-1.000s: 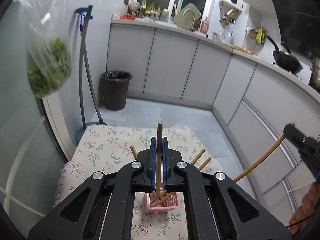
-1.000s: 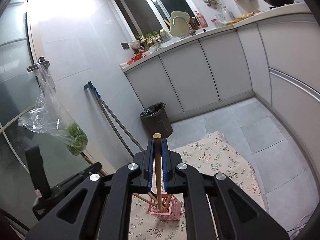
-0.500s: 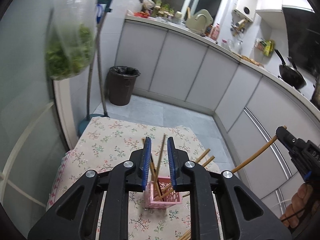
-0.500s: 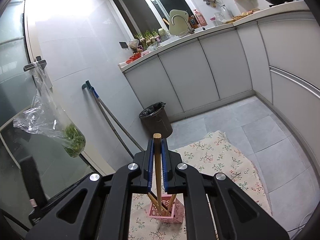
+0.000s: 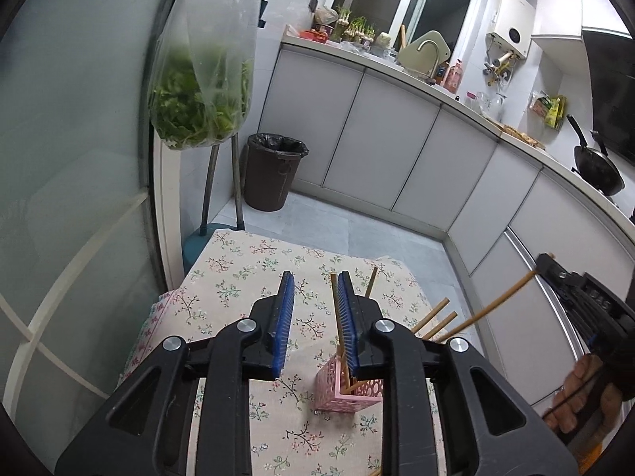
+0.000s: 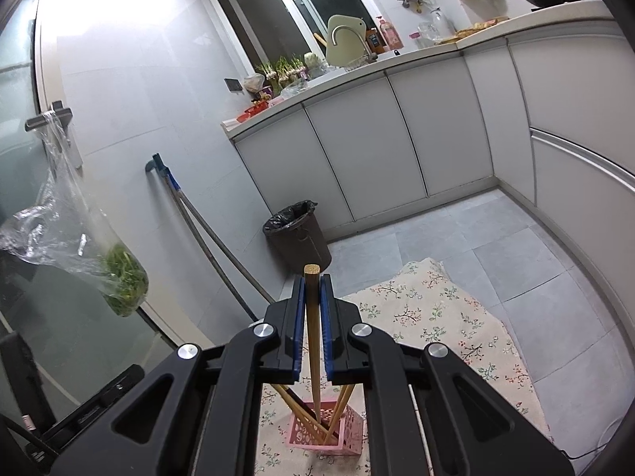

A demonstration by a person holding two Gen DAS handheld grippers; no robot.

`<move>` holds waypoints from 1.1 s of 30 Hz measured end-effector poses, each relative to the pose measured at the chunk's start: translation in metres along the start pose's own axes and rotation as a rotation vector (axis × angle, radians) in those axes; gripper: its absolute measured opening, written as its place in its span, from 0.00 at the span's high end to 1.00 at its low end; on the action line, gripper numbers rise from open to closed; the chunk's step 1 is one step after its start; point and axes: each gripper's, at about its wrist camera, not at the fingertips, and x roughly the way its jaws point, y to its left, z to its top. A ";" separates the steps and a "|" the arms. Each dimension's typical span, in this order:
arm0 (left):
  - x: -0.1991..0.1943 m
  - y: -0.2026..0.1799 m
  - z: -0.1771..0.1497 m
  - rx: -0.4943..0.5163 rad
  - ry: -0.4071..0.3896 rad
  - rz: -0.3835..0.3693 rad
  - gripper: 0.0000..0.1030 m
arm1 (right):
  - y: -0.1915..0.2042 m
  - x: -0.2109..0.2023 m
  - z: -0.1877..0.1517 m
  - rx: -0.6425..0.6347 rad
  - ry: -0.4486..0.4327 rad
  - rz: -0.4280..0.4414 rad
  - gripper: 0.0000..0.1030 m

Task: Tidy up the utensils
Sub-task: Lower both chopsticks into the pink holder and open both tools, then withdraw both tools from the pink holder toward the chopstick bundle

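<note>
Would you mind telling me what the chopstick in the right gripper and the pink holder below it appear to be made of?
The chopstick looks like bamboo or wood: matte tan, with grain on its cut end. The pink holder looks like moulded plastic: uniform colour, thin walls pierced with round holes, slight sheen. The right gripper is shut on the chopstick.

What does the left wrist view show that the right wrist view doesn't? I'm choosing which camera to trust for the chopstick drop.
Only the left wrist view shows the left gripper open and empty, plus the right gripper from the side, with its chopstick slanting down toward the holder.

Only the right wrist view shows that gripper shut on the chopstick head-on, its lower end at the holder opening, and the mop handle.

Both show the pink holder with chopsticks inside, the floral cloth, and the trash bin.
</note>
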 end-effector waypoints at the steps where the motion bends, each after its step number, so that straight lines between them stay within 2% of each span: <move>1: 0.000 0.000 -0.001 0.005 0.001 0.000 0.78 | 0.001 0.004 -0.002 -0.001 0.003 -0.004 0.92; 7: 0.006 -0.001 -0.002 0.012 0.016 -0.002 0.78 | 0.002 0.025 -0.010 -0.004 0.024 -0.019 0.92; 11: 0.008 0.001 -0.002 0.005 0.018 0.001 0.78 | 0.002 0.038 -0.019 -0.005 0.045 0.007 0.91; 13: 0.007 0.003 -0.002 0.001 0.015 0.001 0.78 | 0.004 0.041 -0.024 -0.013 0.055 0.022 0.85; 14: 0.006 0.004 -0.002 -0.001 0.014 0.000 0.78 | 0.005 0.041 -0.025 -0.015 0.056 0.025 0.78; 15: 0.006 0.004 -0.002 -0.004 0.013 -0.001 0.78 | 0.005 0.040 -0.027 -0.014 0.051 0.028 0.63; 16: 0.005 0.004 -0.001 -0.005 0.014 -0.003 0.78 | 0.006 0.039 -0.028 -0.015 0.045 0.027 0.61; 21: 0.005 -0.002 -0.005 0.015 0.024 -0.021 0.75 | 0.008 0.030 -0.028 -0.039 0.043 0.009 0.61; 27: 0.008 -0.019 -0.014 0.062 0.054 -0.041 0.66 | 0.007 0.021 -0.037 -0.100 0.062 -0.054 0.60; 33: 0.014 -0.031 -0.025 0.103 0.088 -0.042 0.59 | 0.003 0.011 -0.049 -0.127 0.105 -0.087 0.45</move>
